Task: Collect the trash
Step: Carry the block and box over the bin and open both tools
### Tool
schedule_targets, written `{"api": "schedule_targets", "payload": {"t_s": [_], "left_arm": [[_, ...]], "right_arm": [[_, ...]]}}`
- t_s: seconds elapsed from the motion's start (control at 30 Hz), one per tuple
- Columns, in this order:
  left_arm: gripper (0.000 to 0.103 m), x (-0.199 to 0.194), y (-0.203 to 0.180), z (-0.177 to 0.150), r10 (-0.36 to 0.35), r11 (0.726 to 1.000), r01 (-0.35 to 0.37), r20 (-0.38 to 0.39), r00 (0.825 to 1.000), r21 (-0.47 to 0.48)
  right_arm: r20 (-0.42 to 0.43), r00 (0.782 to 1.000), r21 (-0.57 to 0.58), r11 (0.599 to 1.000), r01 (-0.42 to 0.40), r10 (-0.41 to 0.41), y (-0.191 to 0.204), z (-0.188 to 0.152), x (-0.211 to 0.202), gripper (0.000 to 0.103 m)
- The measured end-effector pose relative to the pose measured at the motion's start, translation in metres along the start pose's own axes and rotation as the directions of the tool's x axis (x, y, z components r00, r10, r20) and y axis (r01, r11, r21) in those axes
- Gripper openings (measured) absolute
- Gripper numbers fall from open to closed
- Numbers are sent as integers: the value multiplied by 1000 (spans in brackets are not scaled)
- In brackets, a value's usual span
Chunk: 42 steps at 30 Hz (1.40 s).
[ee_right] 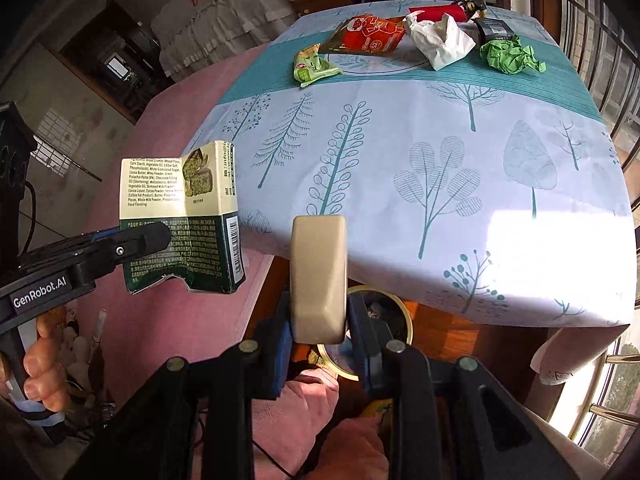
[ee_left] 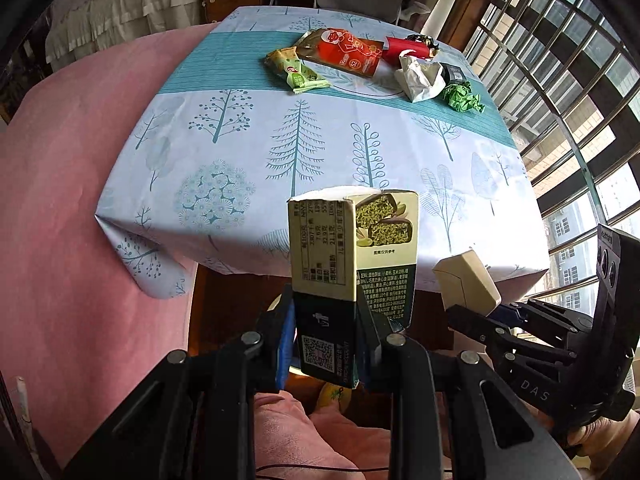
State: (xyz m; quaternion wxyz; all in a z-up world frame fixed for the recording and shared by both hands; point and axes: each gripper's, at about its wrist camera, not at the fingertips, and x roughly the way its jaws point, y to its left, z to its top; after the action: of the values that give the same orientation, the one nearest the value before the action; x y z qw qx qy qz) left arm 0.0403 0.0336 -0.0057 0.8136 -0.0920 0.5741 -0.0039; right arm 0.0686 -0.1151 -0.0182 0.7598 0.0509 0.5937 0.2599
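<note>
My left gripper (ee_left: 326, 344) is shut on a green and cream snack box (ee_left: 348, 264), held off the table's near edge; the same box (ee_right: 188, 220) shows at left in the right wrist view. My right gripper (ee_right: 318, 340) is shut on a small beige box (ee_right: 319, 276), also visible as the beige box (ee_left: 466, 282) at right in the left wrist view. Below it stands a round bin (ee_right: 376, 332) with a pale rim. On the far side of the table lie a green wrapper (ee_left: 298, 70), a red pouch (ee_left: 344, 52), white crumpled paper (ee_left: 418, 74) and a green paper ball (ee_left: 464, 98).
The table wears a tree-print cloth (ee_left: 320, 152). A pink bedcover (ee_left: 60, 220) lies to its left and a barred window (ee_left: 568, 60) to its right. A red packet (ee_left: 408, 48) and a small black box (ee_left: 454, 72) sit at the far right. A hand (ee_right: 44, 368) holds the left handle.
</note>
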Motion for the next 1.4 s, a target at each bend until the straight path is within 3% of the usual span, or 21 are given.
{"api": "schedule_targets", "payload": {"t_s": [0.23, 0.47, 0.77, 0.93, 1.0, 1.07, 1.23, 1.4], "left_arm": [[23, 22, -1, -52, 48, 997, -43, -91, 995, 65], [24, 70, 8, -92, 47, 996, -34, -178, 983, 78], [24, 197, 21, -128, 40, 996, -17, -258, 965, 89], [25, 260, 23, -137, 60, 992, -31, -239, 969, 122], [37, 278, 24, -141, 69, 990, -36, -238, 969, 137], [78, 292, 28, -146, 66, 990, -35, -236, 970, 133], [85, 313, 50, -146, 96, 993, -75, -246, 965, 92], [87, 309, 64, -144, 111, 992, -95, -234, 966, 79]], "right_arm": [[-75, 997, 71, 997, -23, 28, -1, -48, 26, 26], [-151, 988, 159, 987, 1, 24, -8, -88, 78, 27], [-206, 977, 233, 967, 104, -56, -40, -130, 183, 27], [-199, 976, 276, 950, 144, -90, -67, -144, 237, 26], [-186, 978, 288, 947, 143, -91, -74, -145, 253, 26], [-169, 981, 302, 943, 141, -93, -81, -144, 268, 26], [-152, 980, 343, 923, 174, -129, -95, -144, 287, 28], [-146, 981, 378, 909, 175, -128, -97, -146, 282, 32]]}}
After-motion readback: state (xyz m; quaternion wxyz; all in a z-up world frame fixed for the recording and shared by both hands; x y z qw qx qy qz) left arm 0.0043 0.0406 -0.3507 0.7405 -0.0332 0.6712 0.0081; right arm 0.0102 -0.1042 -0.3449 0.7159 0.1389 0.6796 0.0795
